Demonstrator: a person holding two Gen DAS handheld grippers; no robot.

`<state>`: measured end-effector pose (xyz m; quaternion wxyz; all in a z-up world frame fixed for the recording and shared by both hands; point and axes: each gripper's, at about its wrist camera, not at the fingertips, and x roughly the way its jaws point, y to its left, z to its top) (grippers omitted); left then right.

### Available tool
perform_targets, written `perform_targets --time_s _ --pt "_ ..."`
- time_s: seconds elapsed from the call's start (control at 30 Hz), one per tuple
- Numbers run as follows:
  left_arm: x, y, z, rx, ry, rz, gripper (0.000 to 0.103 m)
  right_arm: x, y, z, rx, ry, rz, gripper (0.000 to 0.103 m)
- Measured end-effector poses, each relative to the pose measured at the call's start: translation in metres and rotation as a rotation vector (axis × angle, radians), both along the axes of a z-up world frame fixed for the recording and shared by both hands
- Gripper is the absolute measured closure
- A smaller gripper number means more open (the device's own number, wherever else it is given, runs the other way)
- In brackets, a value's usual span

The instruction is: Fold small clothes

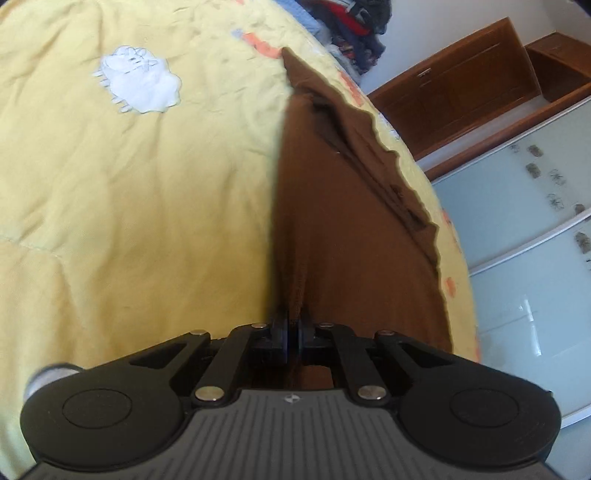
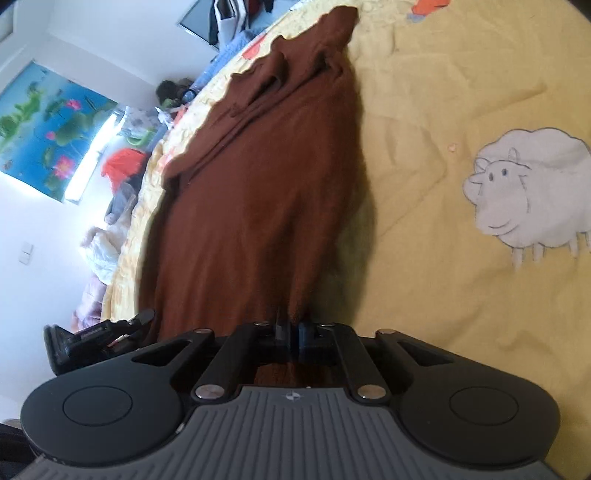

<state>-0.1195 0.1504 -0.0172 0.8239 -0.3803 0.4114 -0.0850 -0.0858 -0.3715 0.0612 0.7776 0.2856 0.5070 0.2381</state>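
Note:
A brown garment (image 1: 343, 221) lies stretched over a yellow quilt (image 1: 147, 203) on a bed. My left gripper (image 1: 294, 325) is shut on the near edge of the brown garment and pulls it taut. In the right wrist view the same brown garment (image 2: 266, 192) runs away from me, with a bunched part at its far end. My right gripper (image 2: 294, 326) is shut on its near edge. The left gripper (image 2: 96, 338) shows at the lower left of the right wrist view, beside the cloth.
The yellow quilt (image 2: 461, 295) has white sheep prints (image 1: 138, 83) (image 2: 532, 188). A pile of clothes (image 1: 351, 26) lies at the bed's far end. A wooden cabinet (image 1: 461, 103) and glass wardrobe doors (image 1: 517, 258) stand right. Clutter (image 2: 122, 166) lies beyond the bed's left edge.

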Motion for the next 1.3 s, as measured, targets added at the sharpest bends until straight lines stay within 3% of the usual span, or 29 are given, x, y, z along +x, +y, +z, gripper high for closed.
perform_targets --time_s 0.07,0.13,0.23,0.3,0.33,0.37,0.4,0.43,0.47,0.5,0.57,0.6,0.63,0.67,0.7,0.73,0.87,0.93,1.07,1.1,1.13,1.23,1.27,1.3 --pt "-0.006 0.006 0.014 0.079 -0.031 0.021 0.099 -0.006 -0.005 0.007 -0.022 -0.016 -0.014 0.092" --pt "-0.013 0.018 0.023 0.112 -0.055 0.033 0.099 -0.015 -0.015 0.014 -0.038 -0.036 -0.024 0.093" --pt "-0.017 0.027 0.010 0.145 -0.013 0.043 0.100 -0.020 -0.024 0.005 -0.034 -0.026 -0.044 0.095" --pt "-0.025 0.030 0.007 0.078 -0.015 0.046 0.099 -0.022 -0.024 -0.001 0.005 -0.012 -0.077 0.090" --pt "-0.030 0.030 0.007 0.038 -0.015 0.038 0.098 -0.025 -0.025 -0.001 0.026 -0.008 -0.083 0.077" --pt "-0.036 0.031 0.006 -0.006 -0.016 0.031 0.088 -0.028 -0.026 0.000 0.050 -0.008 -0.077 0.068" --pt "-0.043 0.033 0.004 -0.047 -0.011 0.029 0.063 -0.033 -0.024 0.002 0.075 -0.015 -0.063 0.049" --pt "-0.050 0.033 0.002 -0.088 -0.024 0.029 0.054 -0.037 -0.022 0.004 0.087 -0.020 -0.045 0.039" --pt "-0.055 0.030 0.003 -0.122 -0.043 0.026 0.034 -0.041 -0.019 0.005 0.081 -0.015 -0.026 0.039" --pt "-0.059 0.026 0.004 -0.133 -0.053 0.022 0.028 -0.044 -0.016 0.006 0.076 -0.013 -0.015 0.040" --pt "-0.061 0.016 0.005 -0.109 -0.066 0.007 0.029 -0.046 -0.013 0.005 0.097 -0.001 -0.008 0.040" --pt "-0.060 0.012 0.006 -0.092 -0.076 0.004 0.032 -0.045 -0.010 0.004 0.099 0.001 -0.005 0.047" --pt "-0.057 0.005 0.006 -0.067 -0.073 0.000 0.038 -0.042 -0.008 0.002 0.089 0.010 -0.006 0.067" --pt "-0.053 0.002 0.006 -0.033 -0.046 -0.014 0.073 -0.041 -0.006 0.000 0.074 0.029 -0.002 0.081" --pt "-0.047 -0.002 0.003 0.005 -0.001 -0.027 0.095 -0.041 -0.003 -0.003 0.052 0.043 0.003 0.091" --pt "-0.046 -0.001 0.001 0.000 -0.001 -0.030 0.095 -0.043 -0.003 -0.003 0.053 0.030 0.007 0.091" --pt "-0.057 0.006 0.022 0.110 -0.045 -0.058 0.095 -0.055 -0.015 0.010 0.020 0.001 0.003 0.091" --pt "-0.058 0.008 0.020 0.156 -0.025 -0.077 0.095 -0.059 -0.024 0.009 -0.011 0.010 -0.010 0.093" --pt "-0.057 0.012 0.014 0.126 -0.019 -0.105 0.091 -0.057 -0.024 0.000 0.009 0.016 -0.008 0.095" --pt "-0.057 0.014 0.017 0.114 -0.023 -0.115 0.091 -0.057 -0.023 0.002 -0.001 0.017 -0.011 0.093" --pt "-0.058 0.017 0.024 0.119 -0.042 -0.114 0.091 -0.056 -0.022 0.005 -0.009 0.014 -0.016 0.084" --pt "-0.054 0.024 0.057 0.238 -0.157 -0.070 0.088 -0.049 -0.029 0.025 -0.053 -0.065 -0.075 0.060" --pt "-0.046 0.022 0.068 0.287 -0.202 -0.057 0.076 -0.040 -0.030 0.032 -0.066 -0.101 -0.094 0.059" --pt "-0.034 0.018 0.076 0.337 -0.238 -0.047 0.053 -0.028 -0.027 0.039 -0.083 -0.134 -0.100 0.059"
